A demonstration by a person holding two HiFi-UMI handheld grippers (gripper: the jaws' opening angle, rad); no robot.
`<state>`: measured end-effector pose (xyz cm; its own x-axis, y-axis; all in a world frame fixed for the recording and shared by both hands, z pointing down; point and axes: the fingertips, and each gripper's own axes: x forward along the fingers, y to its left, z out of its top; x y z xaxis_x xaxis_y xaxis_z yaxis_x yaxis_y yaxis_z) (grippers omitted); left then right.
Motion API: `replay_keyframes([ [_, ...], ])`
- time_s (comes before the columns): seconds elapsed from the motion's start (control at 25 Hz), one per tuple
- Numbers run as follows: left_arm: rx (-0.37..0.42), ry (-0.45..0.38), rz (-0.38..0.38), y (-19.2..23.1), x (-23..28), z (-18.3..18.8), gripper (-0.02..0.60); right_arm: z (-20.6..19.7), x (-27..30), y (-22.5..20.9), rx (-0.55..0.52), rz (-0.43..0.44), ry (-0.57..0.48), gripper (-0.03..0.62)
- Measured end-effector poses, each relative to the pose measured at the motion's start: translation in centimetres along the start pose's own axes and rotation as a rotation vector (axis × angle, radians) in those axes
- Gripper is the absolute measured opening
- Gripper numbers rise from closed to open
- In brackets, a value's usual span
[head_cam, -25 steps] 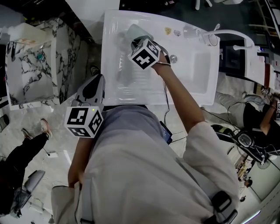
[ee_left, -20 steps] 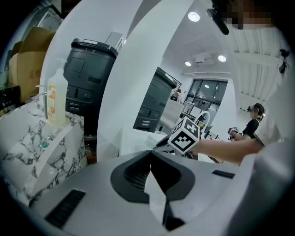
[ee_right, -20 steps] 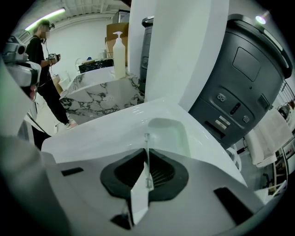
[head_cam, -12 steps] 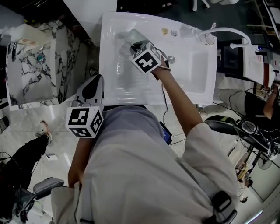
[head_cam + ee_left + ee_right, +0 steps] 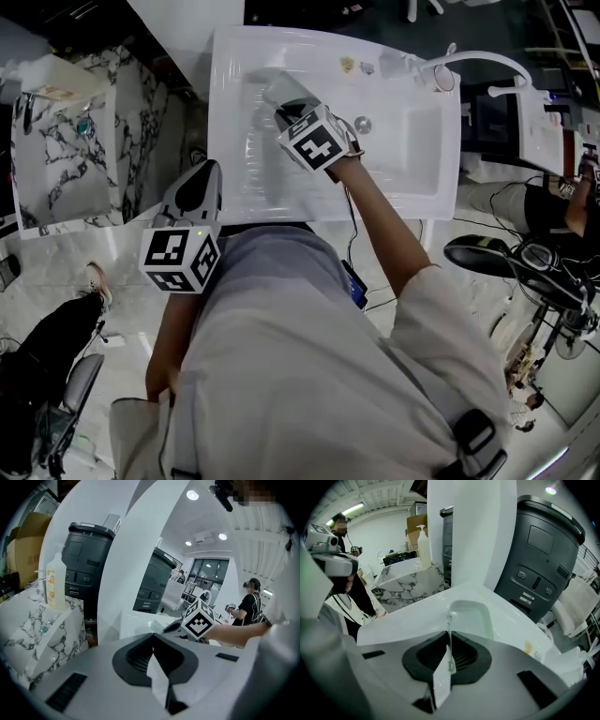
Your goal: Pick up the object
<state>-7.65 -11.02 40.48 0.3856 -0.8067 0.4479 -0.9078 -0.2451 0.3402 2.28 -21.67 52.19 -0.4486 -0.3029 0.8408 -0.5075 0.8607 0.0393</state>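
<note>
A pale green see-through container (image 5: 281, 88) hangs just above the ridged drainboard of the white sink counter (image 5: 234, 192). My right gripper (image 5: 296, 109) is shut on its thin wall. In the right gripper view the wall stands edge-on between the pads of the right gripper (image 5: 450, 644), and the container's open hollow (image 5: 471, 617) lies just beyond. My left gripper (image 5: 200, 183) is held back near the person's body, off the counter's front edge. Its jaws are shut with nothing between them; the left gripper (image 5: 153, 652) points toward the counter.
A sink basin (image 5: 427, 141) with a curved faucet (image 5: 469, 64) lies to the right of the drainboard. A marble-patterned stand (image 5: 56, 159) is at the left, with a pump bottle (image 5: 423, 545) on it. A dark grey bin (image 5: 539, 559) stands behind the counter. Another person (image 5: 553, 220) is at the far right.
My right gripper has drawn back a little toward the counter's front edge with the container in it. The left gripper has stayed where it was.
</note>
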Motion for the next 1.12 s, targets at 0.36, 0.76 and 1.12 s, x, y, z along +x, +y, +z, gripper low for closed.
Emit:
replay_keyframes([
  [0.36, -0.002, -0.003, -0.009, -0.6, -0.1, -0.3, 0.006, -1.0, -1.5, 0.9, 0.047, 0.002, -0.029, 0.032],
  [0.76, 0.004, -0.01, -0.015, -1.7, 0.1, -0.4, 0.006, -1.5, -3.6, 1.0, 0.089, -0.005, -0.074, 0.032],
  [1.12, 0.007, -0.006, -0.015, -2.7, 0.5, -0.6, 0.006, -2.7, -5.2, 1.0, 0.134, -0.004, -0.117, 0.032],
])
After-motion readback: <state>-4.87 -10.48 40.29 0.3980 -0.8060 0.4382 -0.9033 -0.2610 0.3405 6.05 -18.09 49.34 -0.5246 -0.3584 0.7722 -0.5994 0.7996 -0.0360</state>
